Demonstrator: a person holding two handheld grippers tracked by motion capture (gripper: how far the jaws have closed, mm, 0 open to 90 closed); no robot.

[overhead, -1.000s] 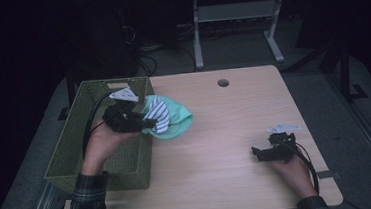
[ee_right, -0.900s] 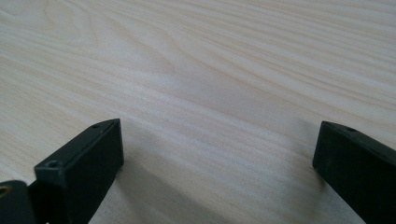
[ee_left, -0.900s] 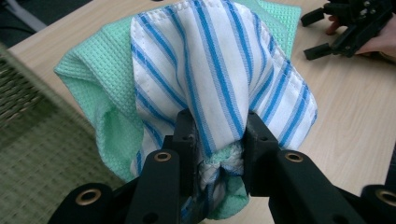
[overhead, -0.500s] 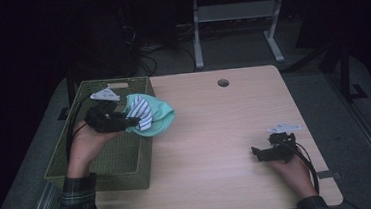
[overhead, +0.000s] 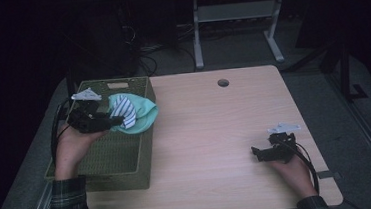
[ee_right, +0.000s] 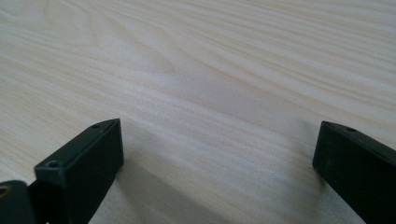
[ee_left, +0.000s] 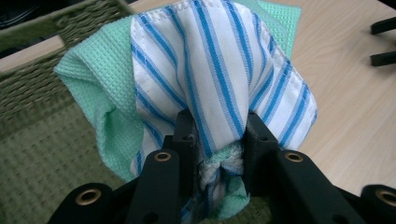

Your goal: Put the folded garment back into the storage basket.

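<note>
We hold 2 cloths bunched in the left gripper point(overhead: 117, 121): its fingers point(ee_left: 187, 135) pinch the blue-striped cloth point(ee_left: 219, 70) and the green cloth point(ee_left: 100, 88) together above the woven basket point(overhead: 127, 159) at the bench's point(overhead: 216, 132) left edge. Near right, the right gripper point(overhead: 255, 153) rests on the bench, fingers point(ee_right: 81, 165) spread with nothing between them.

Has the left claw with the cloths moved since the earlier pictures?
Yes. The left claw, shut on the cloths, has moved left, from the table to above the basket.
</note>
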